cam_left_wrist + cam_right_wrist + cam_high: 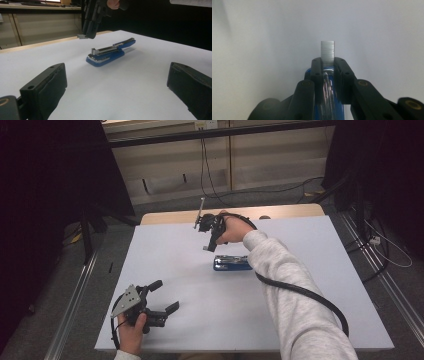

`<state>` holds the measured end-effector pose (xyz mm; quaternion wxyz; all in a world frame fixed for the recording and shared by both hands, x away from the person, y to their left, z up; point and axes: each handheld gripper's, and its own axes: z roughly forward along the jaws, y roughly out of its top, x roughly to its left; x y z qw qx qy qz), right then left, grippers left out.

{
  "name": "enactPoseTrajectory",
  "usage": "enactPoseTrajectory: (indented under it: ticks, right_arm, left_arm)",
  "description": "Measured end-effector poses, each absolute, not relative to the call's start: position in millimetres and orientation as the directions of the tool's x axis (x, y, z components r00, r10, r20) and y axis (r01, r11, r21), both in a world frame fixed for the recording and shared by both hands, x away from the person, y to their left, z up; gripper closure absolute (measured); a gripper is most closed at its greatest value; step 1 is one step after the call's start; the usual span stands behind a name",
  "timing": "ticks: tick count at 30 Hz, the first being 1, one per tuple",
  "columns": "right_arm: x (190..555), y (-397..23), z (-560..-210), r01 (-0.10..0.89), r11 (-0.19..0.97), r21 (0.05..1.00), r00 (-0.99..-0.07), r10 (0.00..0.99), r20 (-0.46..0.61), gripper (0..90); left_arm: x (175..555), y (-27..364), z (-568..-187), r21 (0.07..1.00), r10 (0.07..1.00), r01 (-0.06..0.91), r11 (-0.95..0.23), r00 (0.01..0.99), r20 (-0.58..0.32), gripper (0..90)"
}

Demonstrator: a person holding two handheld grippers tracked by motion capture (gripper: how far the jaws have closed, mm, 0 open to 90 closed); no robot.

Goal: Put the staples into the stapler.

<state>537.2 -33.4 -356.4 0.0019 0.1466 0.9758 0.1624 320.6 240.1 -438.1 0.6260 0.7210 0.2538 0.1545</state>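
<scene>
A blue stapler (232,263) lies flipped open on the white table (310,285), its metal channel facing up (110,52). My right gripper (207,240) hovers just beyond and above it, pointing down, shut on a short silver strip of staples (327,52). The strip juts out past the jaw tips (82,36), and the stapler's blue body (329,102) shows below between the jaws. My left gripper (166,295) rests low near the table's front left corner, open, with nothing between its pads (47,87). It faces the stapler from a distance.
A wooden strip (165,216) runs along the table's far edge. Cables (210,175) trail over the floor behind it, and metal rails (75,300) flank both sides. The right gripper's black cable (305,295) hangs along the sleeve.
</scene>
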Motion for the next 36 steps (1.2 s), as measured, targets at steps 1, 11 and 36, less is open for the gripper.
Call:
enactPoseTrajectory:
  ticks: [1,11,36]
  right_arm:
    - [537,-34,-357,0.284,0.904,0.320,-0.957,0.285,0.046,78.4]
    - [535,-44,-359,0.283,0.911,0.301,-0.958,0.283,0.044,78.3]
    - [530,-63,-360,0.283,0.910,0.302,-0.958,0.281,0.053,78.4]
  left_arm:
    - [321,240,-438,0.981,0.559,0.173,-0.088,0.823,-0.095,2.8]
    - [320,240,-438,0.980,0.556,0.173,-0.099,0.826,-0.090,2.8]
    - [320,240,-439,0.979,0.552,0.171,-0.109,0.830,-0.083,2.8]
